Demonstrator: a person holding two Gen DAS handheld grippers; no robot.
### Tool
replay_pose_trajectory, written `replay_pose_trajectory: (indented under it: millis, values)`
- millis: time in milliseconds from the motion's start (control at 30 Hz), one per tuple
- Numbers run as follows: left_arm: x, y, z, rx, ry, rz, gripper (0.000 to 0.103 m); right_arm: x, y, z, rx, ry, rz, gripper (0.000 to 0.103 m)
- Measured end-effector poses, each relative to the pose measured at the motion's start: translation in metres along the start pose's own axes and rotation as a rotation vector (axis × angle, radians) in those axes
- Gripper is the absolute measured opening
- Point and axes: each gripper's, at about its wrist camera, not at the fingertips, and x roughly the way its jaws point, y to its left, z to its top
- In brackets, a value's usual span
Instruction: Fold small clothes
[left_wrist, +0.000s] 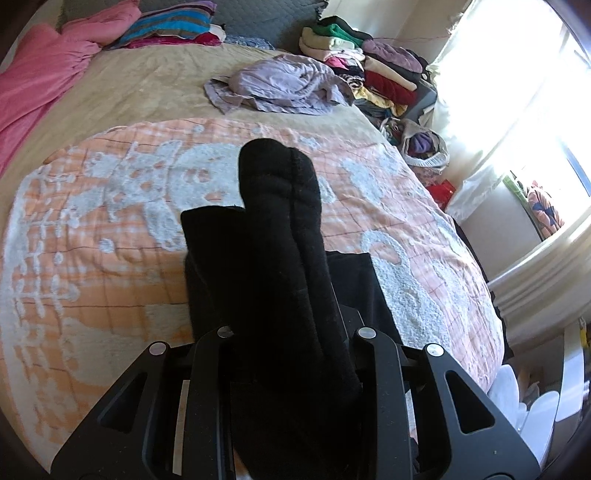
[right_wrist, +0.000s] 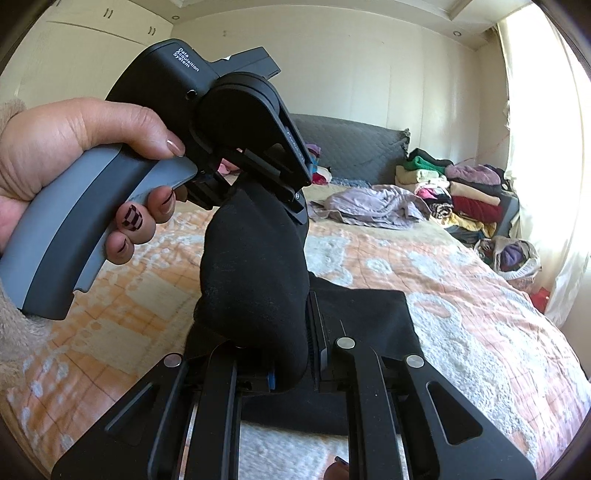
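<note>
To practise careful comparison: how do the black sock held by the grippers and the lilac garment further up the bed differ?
The black sock hangs lifted, gripped at opposite ends by the left gripper and right gripper; the lilac garment lies loose on the bed, touched by neither. The sock is narrow and stretched lengthwise; the lilac garment is crumpled and spread wide. Both are soft fabric items.

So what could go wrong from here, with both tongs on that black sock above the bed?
1. The thick black knit sock hangs between the left tongs and the right tongs; pulling them apart could stretch it or tug it free of one grip.
2. If it drops, it may land crumpled on the flat black folded cloth below and disturb it.
3. Black on black makes edges hard to line up.
</note>
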Motion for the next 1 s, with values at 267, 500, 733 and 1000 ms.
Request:
replay_pose_trajectory:
  millis: [267,500,733,1000]
  values:
    - [0.030,-0.025,0.002,0.014,0.044,-0.017,0.019,0.009,-0.027,-0.014,0.045,0.037,-0.021,0.012]
    - [0.057,-0.039,0.002,0.015,0.083,-0.019,0.023,0.023,-0.047,-0.026,0.092,0.087,-0.005,0.012]
    - [0.082,-0.047,0.000,0.010,0.128,-0.014,0.028,0.033,-0.064,-0.035,0.172,0.131,0.040,0.012]
    - [0.109,-0.051,-0.002,-0.025,0.162,-0.015,0.049,0.044,-0.094,-0.047,0.392,0.196,0.165,0.013]
